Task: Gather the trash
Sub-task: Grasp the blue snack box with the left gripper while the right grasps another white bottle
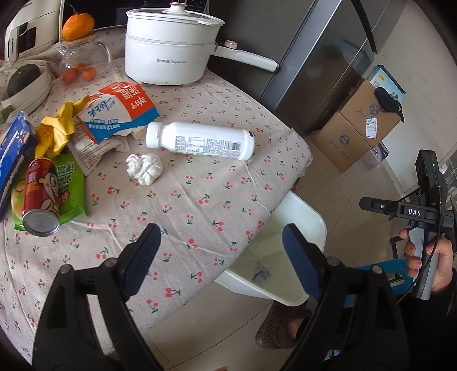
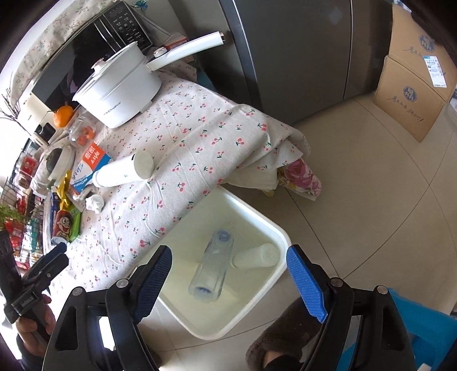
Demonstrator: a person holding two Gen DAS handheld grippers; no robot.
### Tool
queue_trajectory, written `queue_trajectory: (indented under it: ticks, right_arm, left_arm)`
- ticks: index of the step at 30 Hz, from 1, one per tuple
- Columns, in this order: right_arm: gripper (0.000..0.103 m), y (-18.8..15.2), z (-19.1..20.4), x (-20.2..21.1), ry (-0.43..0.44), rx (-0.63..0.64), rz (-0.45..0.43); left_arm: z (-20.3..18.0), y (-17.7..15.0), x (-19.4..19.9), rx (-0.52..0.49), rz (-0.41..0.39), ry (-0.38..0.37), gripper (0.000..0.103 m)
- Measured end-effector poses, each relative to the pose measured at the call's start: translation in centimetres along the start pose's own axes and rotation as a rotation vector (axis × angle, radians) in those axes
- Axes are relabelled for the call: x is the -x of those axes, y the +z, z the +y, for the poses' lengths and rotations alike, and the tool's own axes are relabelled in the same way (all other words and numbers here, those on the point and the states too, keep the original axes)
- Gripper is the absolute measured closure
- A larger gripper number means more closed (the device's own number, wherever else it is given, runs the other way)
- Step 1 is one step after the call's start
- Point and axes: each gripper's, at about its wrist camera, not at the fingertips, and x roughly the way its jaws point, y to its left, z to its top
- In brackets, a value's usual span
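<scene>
A white plastic bottle (image 1: 200,139) lies on its side on the cherry tablecloth (image 1: 200,205), beside a crumpled white tissue (image 1: 144,169), a torn milk carton (image 1: 120,110), yellow wrappers (image 1: 57,128), a green packet (image 1: 70,185) and a red can (image 1: 40,199). My left gripper (image 1: 221,248) is open and empty over the table's near edge. My right gripper (image 2: 230,274) is open and empty above a white bin (image 2: 274,237) on the floor. In the bin lie a clear bottle (image 2: 212,268) and a white bottle (image 2: 255,255). The bin (image 1: 311,219) also shows in the left wrist view.
A white electric pot (image 1: 171,45) stands at the table's back, with an orange (image 1: 77,25), a glass jar (image 1: 82,62) and a squash in a bowl (image 1: 24,82) at the left. A grey fridge (image 1: 322,62) and cardboard boxes (image 1: 357,128) stand beyond the table.
</scene>
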Motion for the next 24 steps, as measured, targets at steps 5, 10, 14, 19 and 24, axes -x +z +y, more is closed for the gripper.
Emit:
queue_trajectory:
  ticks: [5,10,14,19,24]
  right_arm:
    - [0.019,0.3,2.7,-0.2,-0.007,0.063,-0.001]
    - [0.017,0.6,5.7,-0.6,-0.025,0.128,-0.005]
    - [0.016,1.0,8.3,-1.3,-0.020,0.168,-0.002]
    - [0.015,1.9,11.5,-2.7,-0.037,0.239,0.010]
    - [0.015,3.8,15.0,-4.6,-0.090,0.375,0.004]
  left_arm:
    - [2.8,0.3,2.4,0.049,-0.050,0.080,0.005]
    - [5.8,0.4,3.9,0.067,-0.062,0.197,0.004]
    - [8.7,0.3,4.9,0.082,-0.054,0.281,0.004]
    - [12.7,0.7,6.3,0.090,-0.030,0.361,0.004]
    - [17.0,1.9,6.4,0.024,0.032,0.426,0.004]
